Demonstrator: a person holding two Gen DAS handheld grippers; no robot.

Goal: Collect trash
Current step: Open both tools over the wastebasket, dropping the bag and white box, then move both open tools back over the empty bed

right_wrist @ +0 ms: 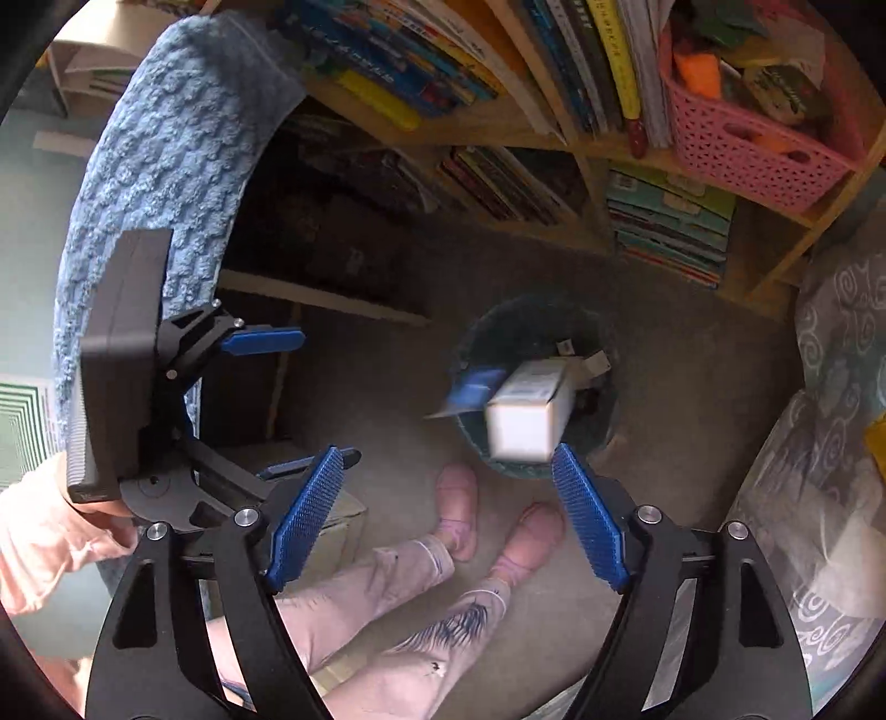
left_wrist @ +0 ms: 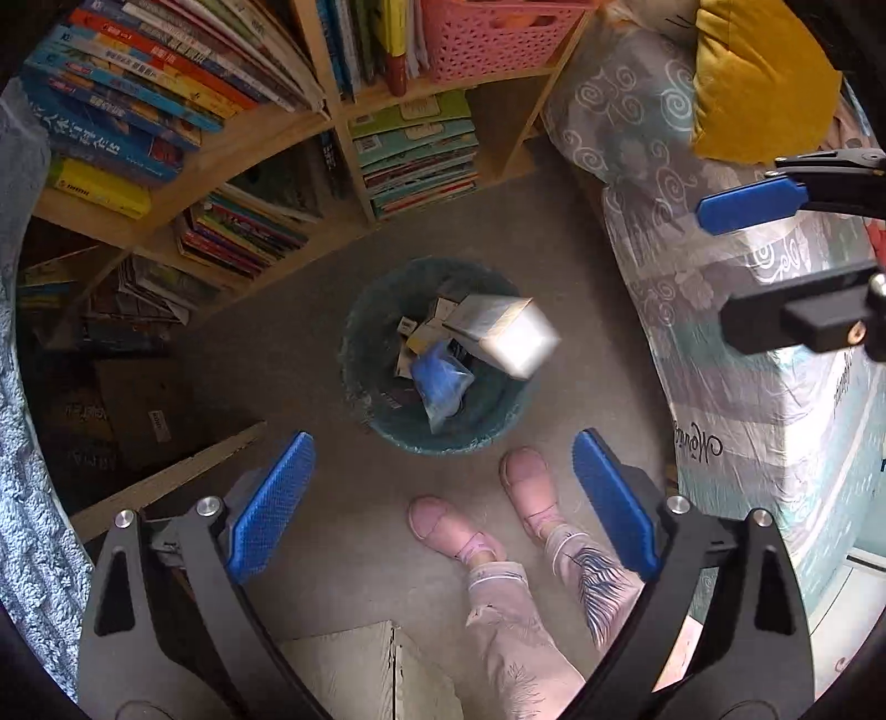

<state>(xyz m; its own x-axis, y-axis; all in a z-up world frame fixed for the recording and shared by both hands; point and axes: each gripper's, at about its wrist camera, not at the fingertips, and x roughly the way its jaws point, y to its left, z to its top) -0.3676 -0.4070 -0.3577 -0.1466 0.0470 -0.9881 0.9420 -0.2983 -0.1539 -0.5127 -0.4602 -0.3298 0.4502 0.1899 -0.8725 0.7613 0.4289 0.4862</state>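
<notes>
A dark teal bin [left_wrist: 360, 354] stands on the grey floor with several scraps and a blue plastic bag [left_wrist: 440, 382] in it. A white carton [left_wrist: 509, 332], blurred, is in the air over the bin's mouth and touches neither gripper. My left gripper [left_wrist: 443, 443] points straight down above the bin, open, with nothing between its pads. In the right wrist view the carton [right_wrist: 526, 415] and a blurred blue scrap [right_wrist: 476, 387] hang over the bin [right_wrist: 598, 432]. My right gripper [right_wrist: 447, 450] is open and empty. The left gripper [right_wrist: 288, 401] shows open at the left.
A wooden bookshelf [left_wrist: 232, 144] full of books, with a pink basket [left_wrist: 487, 39], backs the bin. A bed with a patterned cover [left_wrist: 720, 332] and a yellow cushion [left_wrist: 758, 77] lies to the right. The person's pink slippers [left_wrist: 526, 476] stand by the bin. Cardboard boxes [left_wrist: 133, 410] sit on the left.
</notes>
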